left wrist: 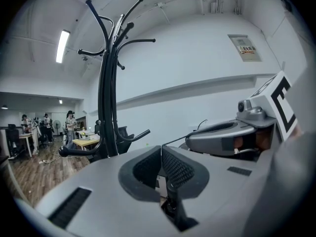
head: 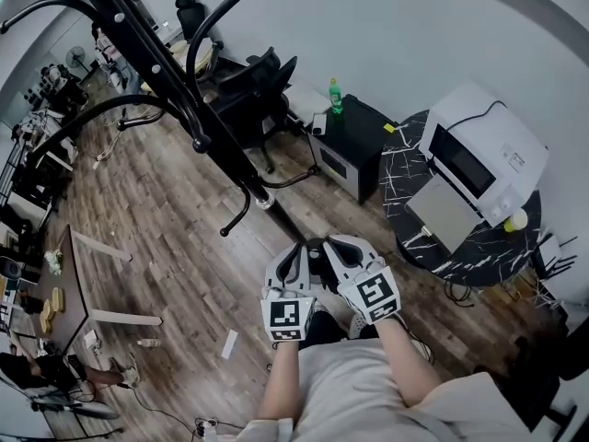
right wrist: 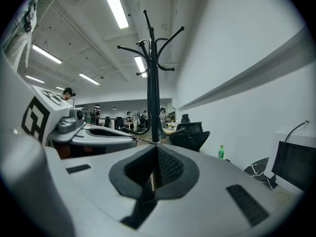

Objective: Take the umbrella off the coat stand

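Observation:
A black coat stand rises from the wooden floor ahead of me, its curved hooks spreading at the top of the head view. In the left gripper view the stand looks doubled: a slim dark shape hangs along the pole, likely the umbrella. I cannot pick it out in the other views. My left gripper and right gripper are side by side in front of my body, short of the stand's foot. Both are shut with nothing between the pads. The stand is straight ahead of the right gripper.
A black office chair stands behind the coat stand. To its right is a black cabinet with a green bottle. A white oven sits on a dark marbled table. A wooden desk is at the left, and people work far off.

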### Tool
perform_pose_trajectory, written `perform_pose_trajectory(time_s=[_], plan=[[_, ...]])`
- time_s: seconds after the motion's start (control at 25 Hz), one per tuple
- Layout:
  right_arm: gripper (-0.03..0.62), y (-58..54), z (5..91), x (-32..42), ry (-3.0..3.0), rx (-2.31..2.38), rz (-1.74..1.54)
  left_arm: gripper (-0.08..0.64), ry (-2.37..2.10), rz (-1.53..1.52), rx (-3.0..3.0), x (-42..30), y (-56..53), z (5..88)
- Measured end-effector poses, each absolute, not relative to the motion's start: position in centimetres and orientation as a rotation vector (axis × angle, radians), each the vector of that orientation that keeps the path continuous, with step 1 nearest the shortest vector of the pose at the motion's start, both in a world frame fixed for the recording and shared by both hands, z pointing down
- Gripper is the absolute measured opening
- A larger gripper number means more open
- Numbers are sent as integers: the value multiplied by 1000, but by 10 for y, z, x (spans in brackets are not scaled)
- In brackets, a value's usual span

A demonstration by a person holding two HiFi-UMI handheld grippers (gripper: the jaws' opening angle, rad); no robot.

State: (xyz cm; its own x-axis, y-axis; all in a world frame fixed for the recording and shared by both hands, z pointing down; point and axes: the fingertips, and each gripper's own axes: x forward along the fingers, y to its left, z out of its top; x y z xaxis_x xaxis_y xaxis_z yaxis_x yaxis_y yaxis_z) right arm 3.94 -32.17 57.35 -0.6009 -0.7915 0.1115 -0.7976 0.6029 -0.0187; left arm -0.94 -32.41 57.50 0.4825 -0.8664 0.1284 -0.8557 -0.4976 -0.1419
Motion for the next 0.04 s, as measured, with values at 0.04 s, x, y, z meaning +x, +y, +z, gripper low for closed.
perform_pose_trajectory(time_s=[0.04], plan=[[9, -323, 573, 40, -2730, 1357, 100, 23, 1543, -283, -2654, -9, -325, 575]])
